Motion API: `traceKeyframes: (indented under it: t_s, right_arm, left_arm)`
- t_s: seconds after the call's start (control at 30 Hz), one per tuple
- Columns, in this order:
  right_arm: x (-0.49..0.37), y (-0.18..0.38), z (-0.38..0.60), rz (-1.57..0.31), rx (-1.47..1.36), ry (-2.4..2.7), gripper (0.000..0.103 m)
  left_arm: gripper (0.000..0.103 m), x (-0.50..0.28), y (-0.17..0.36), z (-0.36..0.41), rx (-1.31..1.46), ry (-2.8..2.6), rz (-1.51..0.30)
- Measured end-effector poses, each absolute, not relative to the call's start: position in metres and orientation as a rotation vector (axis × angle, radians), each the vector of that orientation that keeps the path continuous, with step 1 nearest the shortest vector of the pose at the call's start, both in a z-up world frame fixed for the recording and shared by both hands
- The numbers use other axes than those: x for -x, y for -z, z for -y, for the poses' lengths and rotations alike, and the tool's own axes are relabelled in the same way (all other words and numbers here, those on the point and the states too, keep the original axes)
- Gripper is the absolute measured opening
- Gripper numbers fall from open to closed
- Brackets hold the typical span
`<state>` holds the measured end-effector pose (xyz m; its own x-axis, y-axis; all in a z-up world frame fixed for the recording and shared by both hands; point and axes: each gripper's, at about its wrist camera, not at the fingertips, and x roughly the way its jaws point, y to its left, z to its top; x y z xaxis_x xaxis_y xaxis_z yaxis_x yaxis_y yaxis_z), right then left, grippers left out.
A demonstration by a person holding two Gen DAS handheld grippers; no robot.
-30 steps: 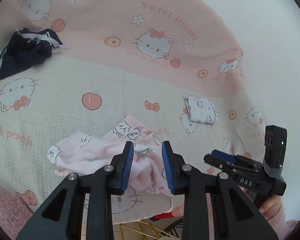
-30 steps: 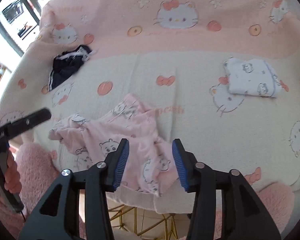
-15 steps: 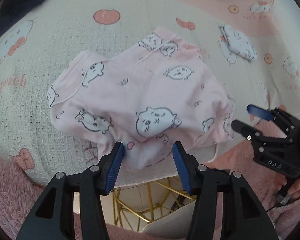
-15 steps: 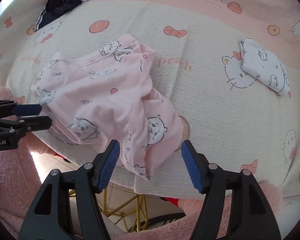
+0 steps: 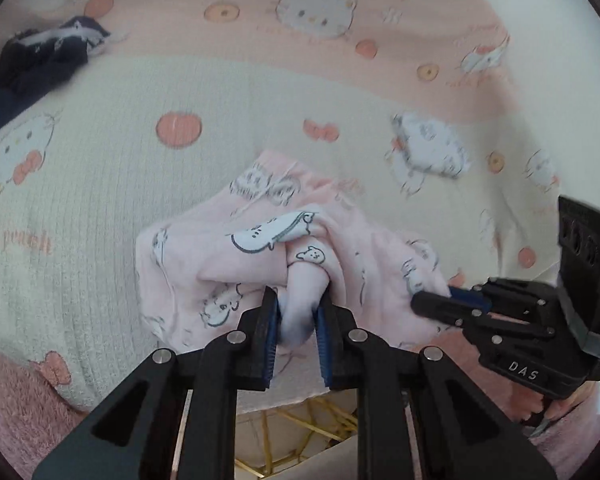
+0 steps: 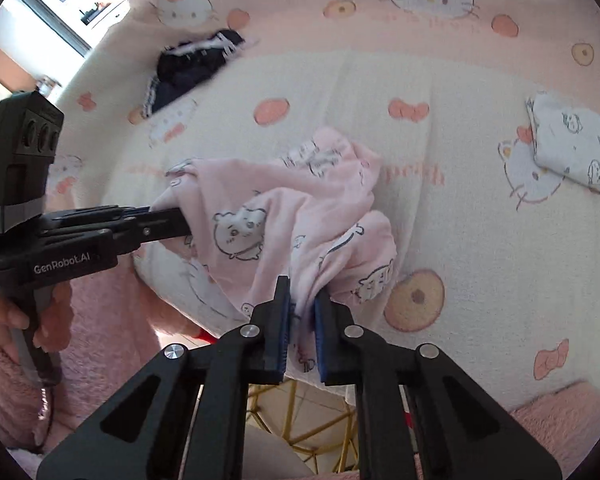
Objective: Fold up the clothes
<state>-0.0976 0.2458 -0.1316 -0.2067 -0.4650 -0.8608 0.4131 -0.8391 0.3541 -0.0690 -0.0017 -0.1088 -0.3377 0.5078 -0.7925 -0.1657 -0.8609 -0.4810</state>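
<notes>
Navy garment point(image 5: 32, 68) lies bunched at the far left of the bed point(image 5: 100, 200), well apart from the work. Nearer the front edge, the pink printed garment point(image 5: 260, 248) sits crumpled on the cat-print blanket, and the left gripper point(image 5: 296, 320) is closing its jaws on a thick roll of its hem. Just right, the right gripper point(image 6: 302, 320) is closing too, pinching a thinner fold at the same near edge. Such cloth looks light, limp and stretchy; it should sag between holds, so opposite corners seem the better purchase. Farther right, a white folded piece point(image 6: 572, 148) rests flat.
</notes>
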Motion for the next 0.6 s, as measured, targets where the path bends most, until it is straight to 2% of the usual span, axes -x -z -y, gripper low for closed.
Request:
traceKeyframes:
  t_s: [0.1, 0.17, 0.23, 0.37, 0.43, 0.5, 0.53, 0.6]
  right_arm:
    - [0.111, 0.095, -0.261, 0.258, -1.398, 2.191, 0.012]
    - [0.127, 0.098, -0.271, 0.307, -1.468, 2.324, 0.02]
    - [0.137, 0.11, -0.276, 0.257, -1.553, 2.383, 0.023]
    - [0.139, 0.132, -0.277, 0.166, -1.633, 2.358, 0.023]
    - [0.136, 0.145, -0.272, 0.106, -1.667, 2.318, 0.027]
    - [0.134, 0.162, -0.262, 0.053, -1.716, 2.261, 0.039]
    - [0.132, 0.172, -0.26, 0.026, -1.742, 2.234, 0.041]
    - [0.124, 0.193, -0.258, -0.046, -1.792, 2.2, 0.044]
  left_arm:
    - [0.019, 0.1, 0.081, 0.02, 1.373, -2.344, 0.564]
    - [0.024, 0.121, 0.091, 0.03, 1.487, -2.365, 0.606]
    - [0.025, 0.126, 0.101, 0.037, 1.548, -2.343, 0.621]
    - [0.031, 0.114, 0.119, 0.033, 1.607, -2.36, 0.491]
    - [0.031, 0.108, 0.131, 0.032, 1.636, -2.329, 0.463]
    - [0.032, 0.105, 0.142, 0.031, 1.671, -2.288, 0.453]
    - [0.033, 0.104, 0.148, 0.028, 1.693, -2.278, 0.442]
    - [0.045, 0.102, 0.161, 0.02, 1.727, -2.247, 0.415]
